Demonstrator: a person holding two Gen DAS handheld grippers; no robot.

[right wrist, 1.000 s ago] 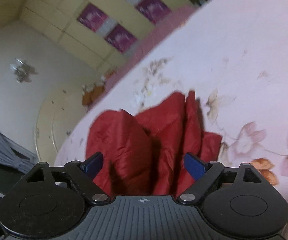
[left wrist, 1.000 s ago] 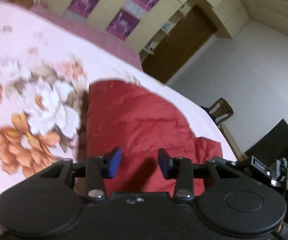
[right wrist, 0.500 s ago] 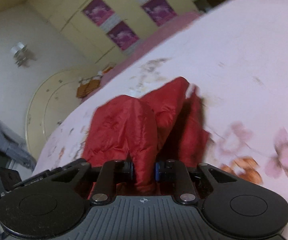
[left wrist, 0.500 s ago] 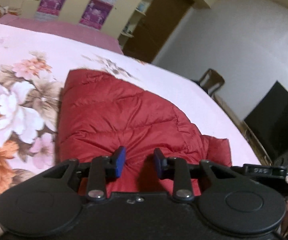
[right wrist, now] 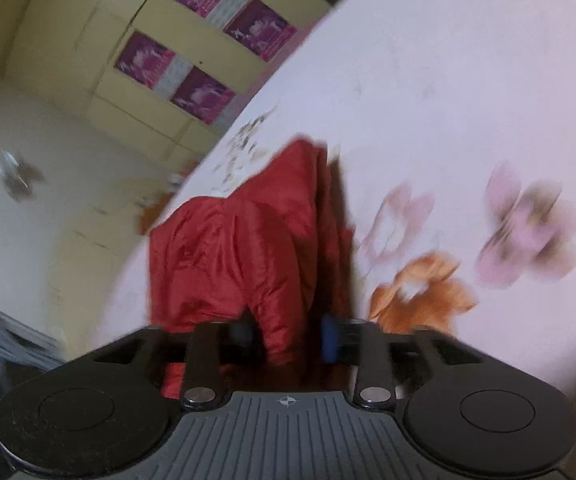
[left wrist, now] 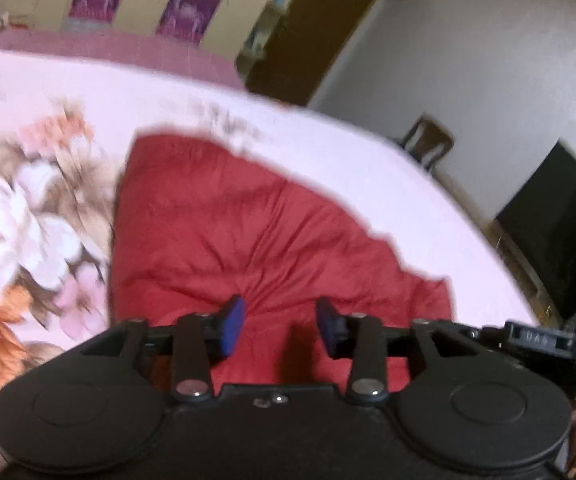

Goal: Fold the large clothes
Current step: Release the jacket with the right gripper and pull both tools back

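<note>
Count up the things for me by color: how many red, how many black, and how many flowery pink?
Red: 1, the red puffer jacket
Black: 2, the left gripper and the right gripper
Flowery pink: 1, the floral bedsheet under the jacket
Total: 4

Walls (left wrist: 467,80): painted white.
Wardrobe (right wrist: 88,40): cream panels, set with purple pictures (right wrist: 144,60).
Doorway (left wrist: 311,40): brown.
Chair (left wrist: 427,144): placed by the wall.
Bed (left wrist: 327,152): covered with pink floral sheet.
</note>
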